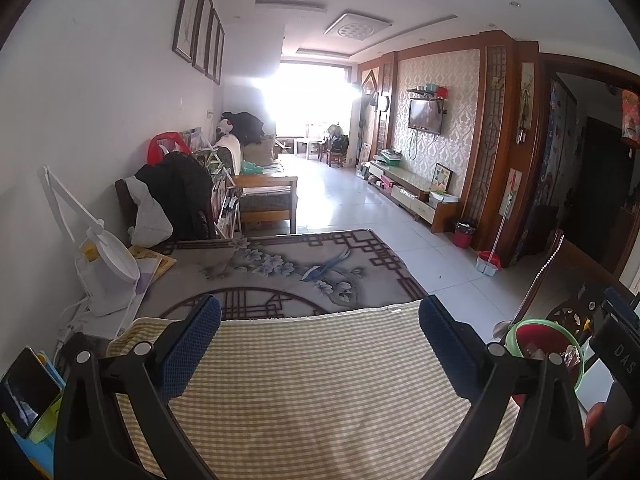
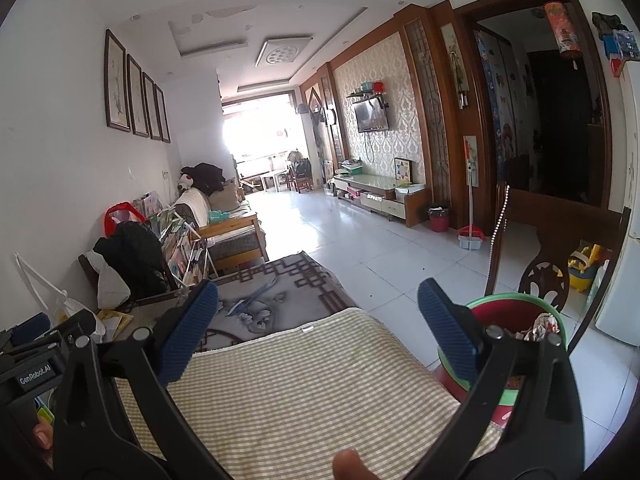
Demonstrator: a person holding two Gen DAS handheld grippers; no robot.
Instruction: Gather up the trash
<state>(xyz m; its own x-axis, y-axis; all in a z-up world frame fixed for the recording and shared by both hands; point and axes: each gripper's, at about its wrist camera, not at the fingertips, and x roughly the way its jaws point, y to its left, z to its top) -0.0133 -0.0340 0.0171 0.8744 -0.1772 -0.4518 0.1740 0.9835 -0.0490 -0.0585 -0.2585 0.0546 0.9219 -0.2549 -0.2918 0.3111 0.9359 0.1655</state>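
A green-rimmed red bin [image 2: 520, 316] stands off the right edge of the checked mat [image 2: 288, 384], with crumpled trash [image 2: 542, 328] inside. It also shows in the left wrist view [image 1: 540, 340] at the right. My left gripper [image 1: 320, 336] is open and empty over the checked mat [image 1: 320, 392]. My right gripper [image 2: 318, 320] is open and empty, its right finger in front of the bin. No loose trash shows on the mat.
A white desk lamp [image 1: 104, 264] and a phone [image 1: 30, 392] stand at the table's left. A patterned grey cloth [image 1: 288, 268] covers the far table part. A wooden chair [image 2: 548, 264] stands behind the bin. Sofa and tiled floor lie beyond.
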